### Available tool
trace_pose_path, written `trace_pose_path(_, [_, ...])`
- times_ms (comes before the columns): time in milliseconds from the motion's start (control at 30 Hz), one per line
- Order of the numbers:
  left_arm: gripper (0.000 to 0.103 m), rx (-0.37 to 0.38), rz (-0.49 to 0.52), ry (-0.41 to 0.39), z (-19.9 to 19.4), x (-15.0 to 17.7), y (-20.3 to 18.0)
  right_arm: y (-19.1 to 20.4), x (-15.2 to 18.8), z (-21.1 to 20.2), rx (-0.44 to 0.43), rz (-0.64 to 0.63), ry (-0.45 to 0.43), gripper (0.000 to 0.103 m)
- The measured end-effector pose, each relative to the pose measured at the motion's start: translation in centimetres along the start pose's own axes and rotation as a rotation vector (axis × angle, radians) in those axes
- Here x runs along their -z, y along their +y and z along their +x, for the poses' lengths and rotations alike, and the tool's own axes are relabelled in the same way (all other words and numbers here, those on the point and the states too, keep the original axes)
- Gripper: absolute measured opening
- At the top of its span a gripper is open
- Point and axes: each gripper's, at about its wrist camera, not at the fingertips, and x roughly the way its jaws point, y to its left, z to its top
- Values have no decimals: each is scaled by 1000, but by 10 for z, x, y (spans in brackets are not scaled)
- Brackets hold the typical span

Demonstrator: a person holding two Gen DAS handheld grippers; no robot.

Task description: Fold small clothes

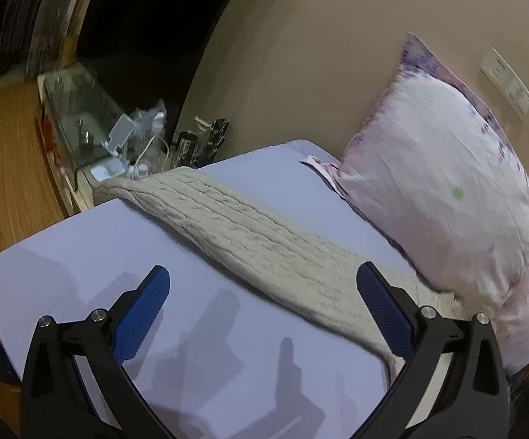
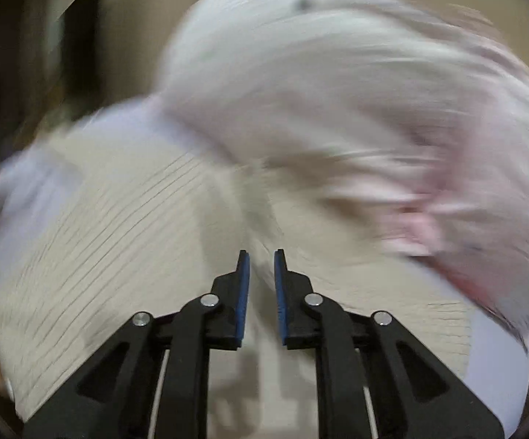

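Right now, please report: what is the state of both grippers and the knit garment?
Left gripper open, empty. Right gripper nearly closed over beige knit garment, grip unclear, view blurred. Garment flat on bed. Pillow touching its far edge.

Bedroom, bed (image 1: 81,256), pillow (image 1: 429,183), cluttered nightstand (image 1: 118,153)

1. I see a beige ribbed knit garment (image 1: 264,241) lying on a lavender bedsheet (image 1: 92,256).
2. The far-right pillow (image 1: 440,183) is pale pink with purple blotches.
3. Both grippers' pads (image 1: 141,314) are blue on black.
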Motion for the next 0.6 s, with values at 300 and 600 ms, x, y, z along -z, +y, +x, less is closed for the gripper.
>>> trace_pose_path(300, [85,56,-246,70,40,-24,48,-84,31,-59,73,283,-95,81])
trace_pose_path(600, [9,-51,-317,95,62,-54,64,-135,69,-75,105,478,-148,83])
